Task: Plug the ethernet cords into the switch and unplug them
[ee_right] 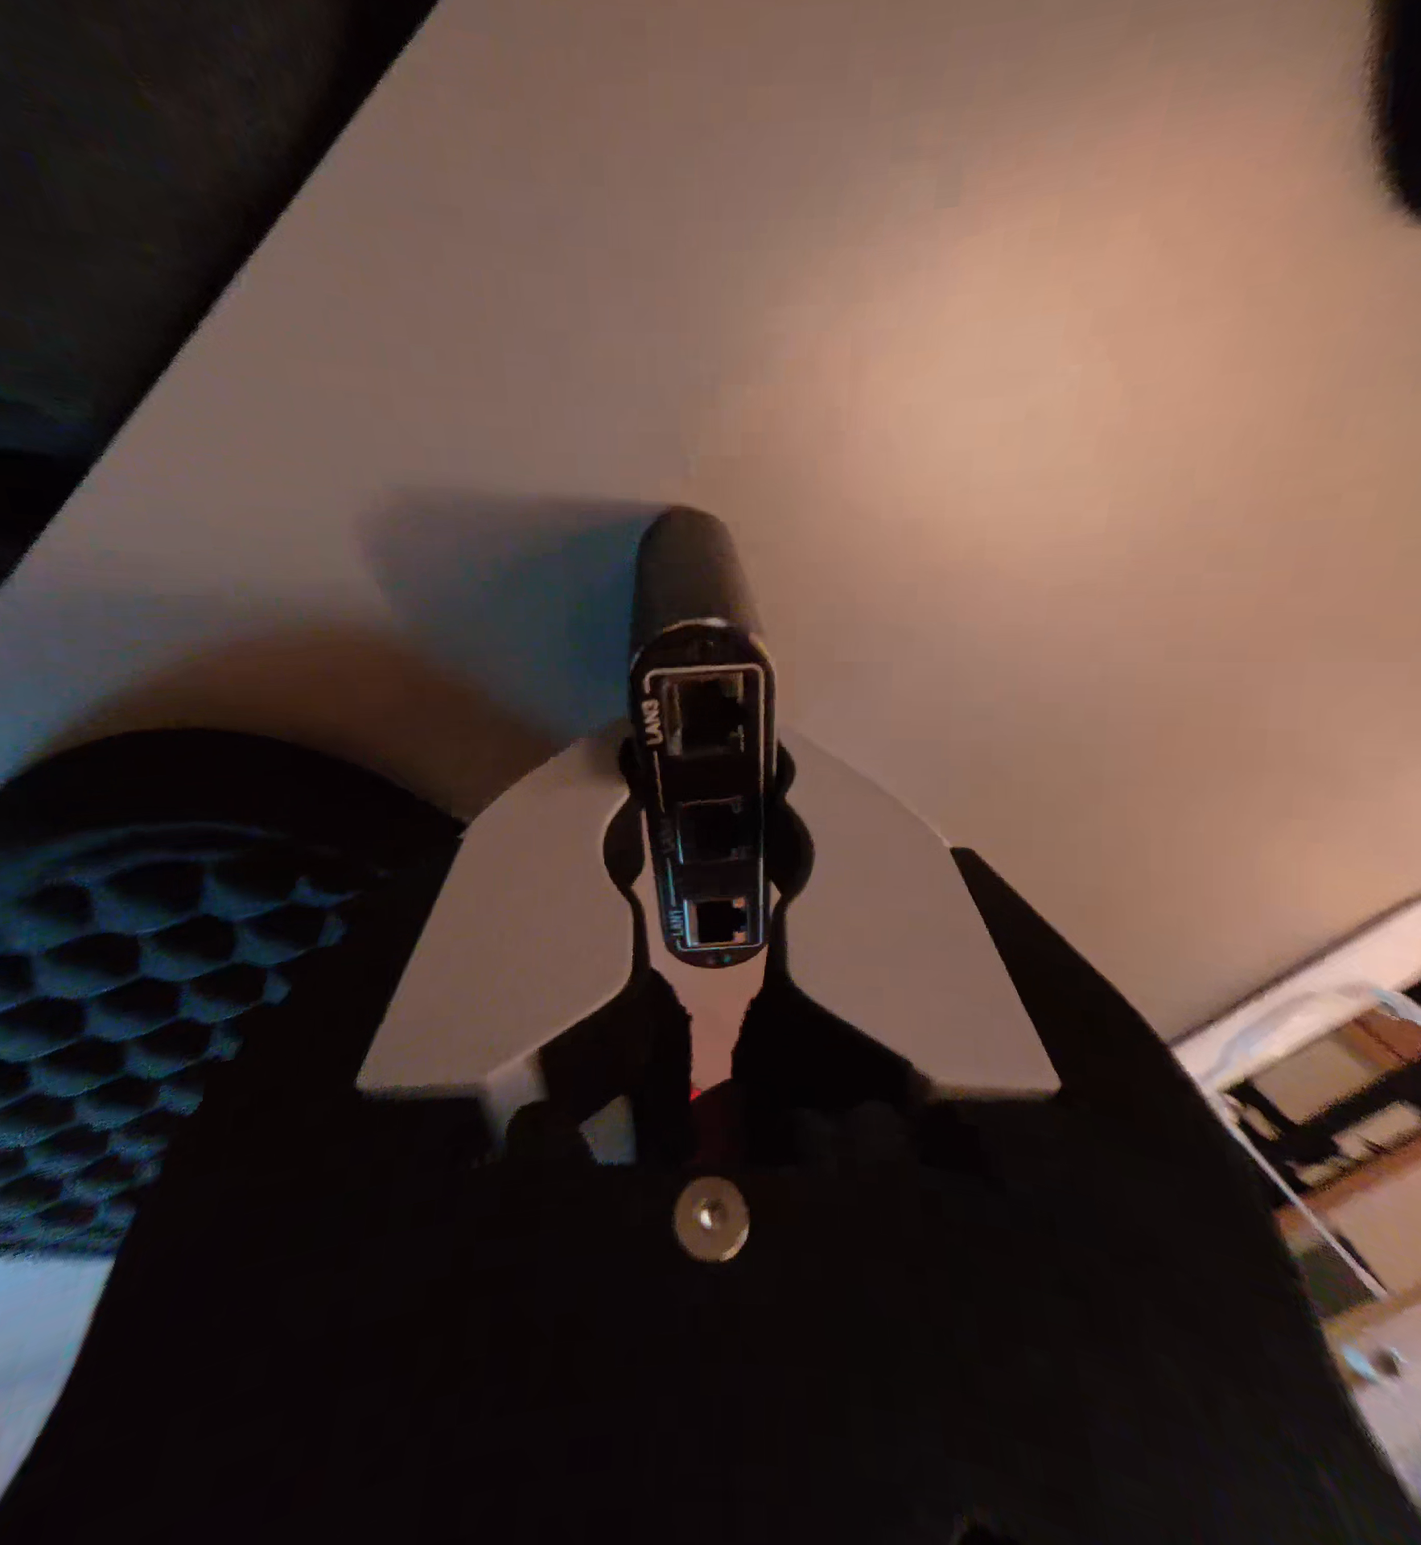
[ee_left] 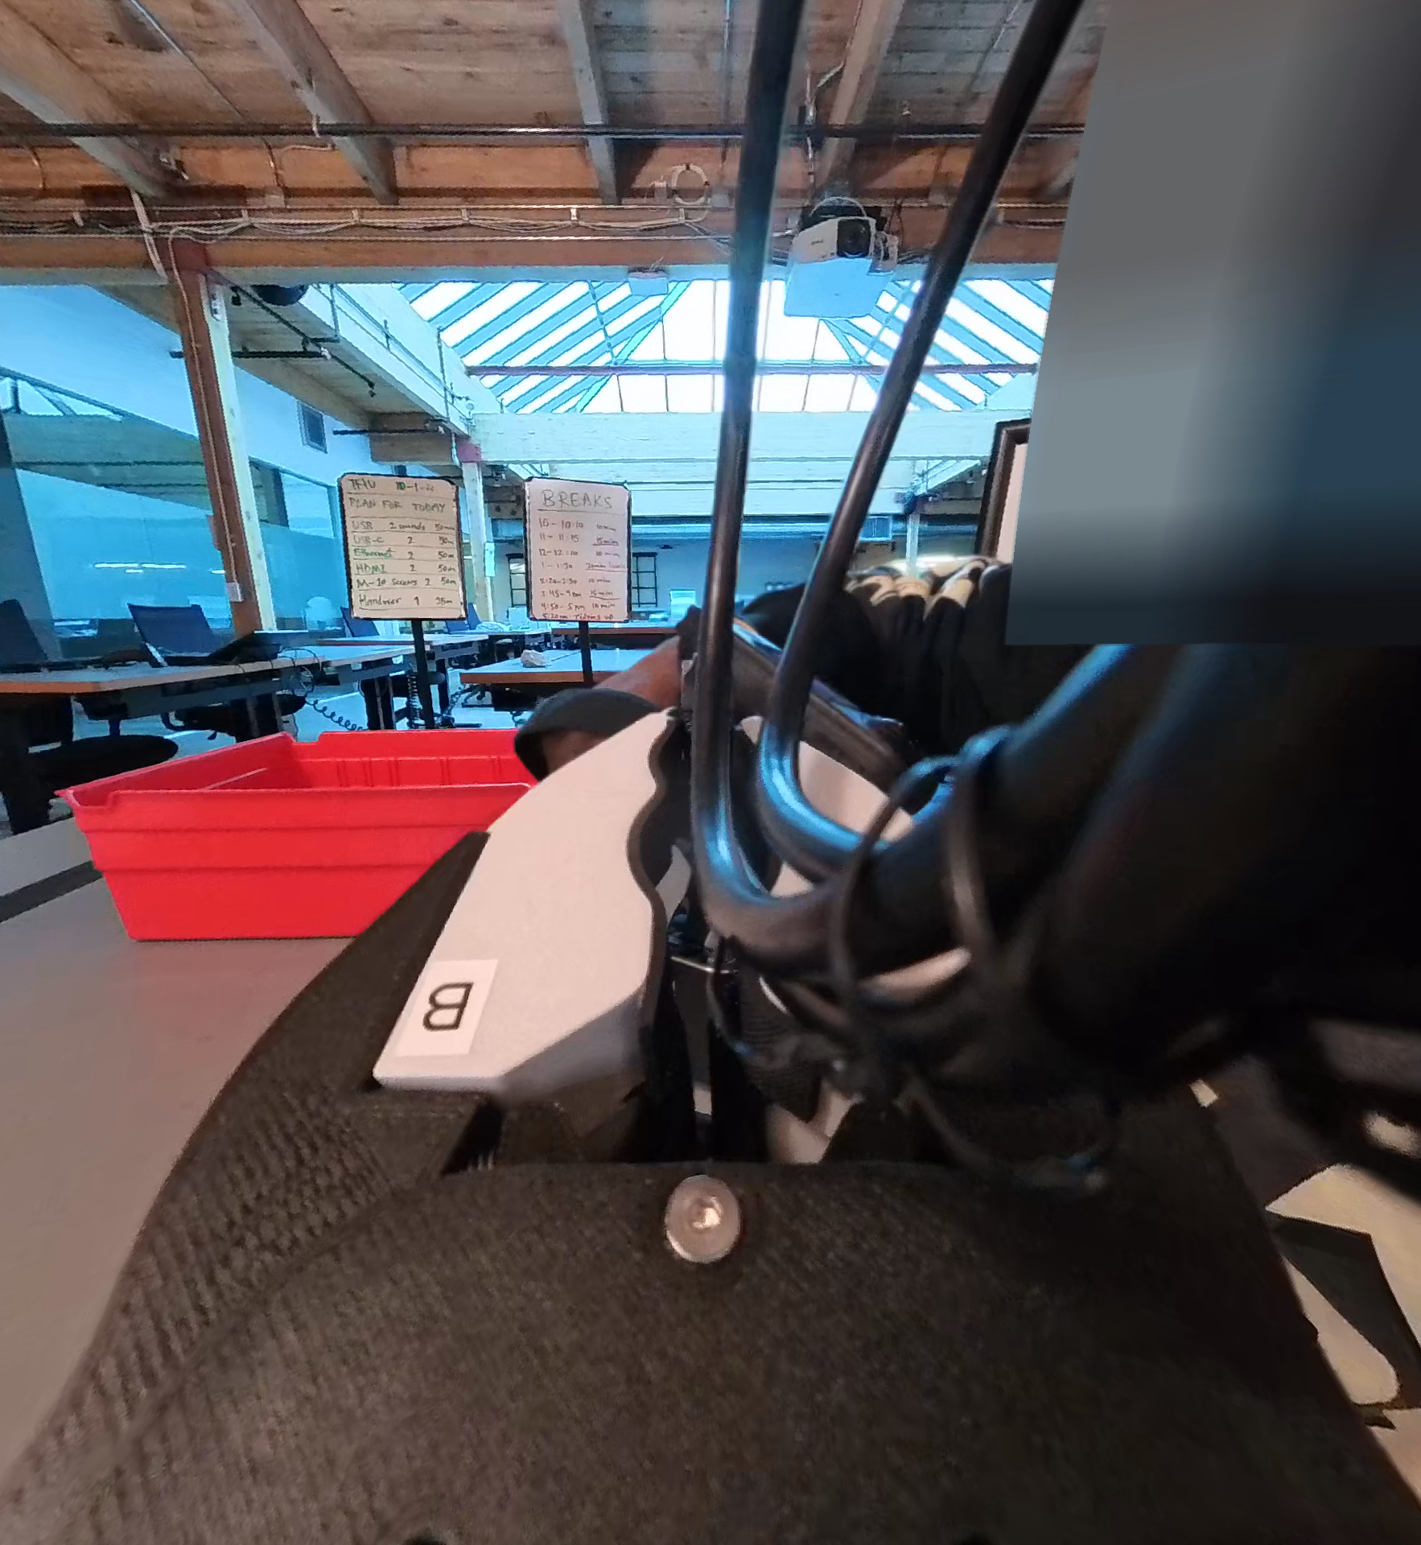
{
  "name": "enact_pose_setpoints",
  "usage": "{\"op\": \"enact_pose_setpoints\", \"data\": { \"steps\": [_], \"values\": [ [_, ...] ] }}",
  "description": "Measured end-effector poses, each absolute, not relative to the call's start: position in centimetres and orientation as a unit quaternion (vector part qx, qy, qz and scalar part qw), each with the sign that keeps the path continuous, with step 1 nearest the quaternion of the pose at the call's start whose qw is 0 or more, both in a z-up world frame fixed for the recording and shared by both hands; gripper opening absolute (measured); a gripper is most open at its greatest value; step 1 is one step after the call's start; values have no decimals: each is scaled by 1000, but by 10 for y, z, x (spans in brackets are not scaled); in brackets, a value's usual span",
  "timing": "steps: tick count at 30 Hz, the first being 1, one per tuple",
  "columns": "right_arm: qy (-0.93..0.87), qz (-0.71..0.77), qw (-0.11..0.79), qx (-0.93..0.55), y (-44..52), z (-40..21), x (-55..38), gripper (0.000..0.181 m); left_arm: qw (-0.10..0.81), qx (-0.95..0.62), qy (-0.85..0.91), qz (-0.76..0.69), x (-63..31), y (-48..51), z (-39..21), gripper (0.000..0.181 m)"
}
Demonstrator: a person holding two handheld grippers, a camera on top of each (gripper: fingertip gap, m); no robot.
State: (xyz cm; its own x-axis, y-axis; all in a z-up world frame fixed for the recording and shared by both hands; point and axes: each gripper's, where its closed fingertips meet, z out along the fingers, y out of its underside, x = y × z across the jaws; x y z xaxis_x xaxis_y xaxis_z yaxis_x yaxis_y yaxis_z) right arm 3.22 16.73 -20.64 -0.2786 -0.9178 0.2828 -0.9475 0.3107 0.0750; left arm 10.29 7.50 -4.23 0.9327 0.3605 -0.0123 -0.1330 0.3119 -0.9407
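Observation:
In the right wrist view my right gripper (ee_right: 707,777) is shut on a small black switch (ee_right: 703,585) and holds it just above the white table (ee_right: 1025,418). The switch's port face looks at the camera, with three ports in a row, all empty. In the left wrist view two black ethernet cords (ee_left: 741,502) come down from above and loop between the grey fingers (ee_left: 548,936) of my left gripper (ee_left: 715,752), which looks shut on them. The plugs are hidden. A dark blurred mass (ee_left: 1150,836) covers the right finger.
A red plastic bin (ee_left: 297,836) stands on the grey table (ee_left: 63,1045) to the left of my left gripper. Two whiteboards on stands (ee_left: 402,548) and desks lie far behind. A black honeycomb-patterned object (ee_right: 105,961) lies left of the switch. The tips of one gripper are about 20 cm away from the tips of the other.

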Motion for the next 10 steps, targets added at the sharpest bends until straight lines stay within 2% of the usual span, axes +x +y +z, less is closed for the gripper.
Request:
{"op": "enact_pose_setpoints", "data": {
  "steps": [4, 10],
  "values": [
    [-779, 183, 226, 556, 153, -181, 37, 25, 806, -561, -121, 146, 98, 72, -43, 12],
    [-657, 468, 380, 452, 149, -93, 76, 25, 807, -573, -142, 28, 101, 81, -53, 10]
  ]
}}
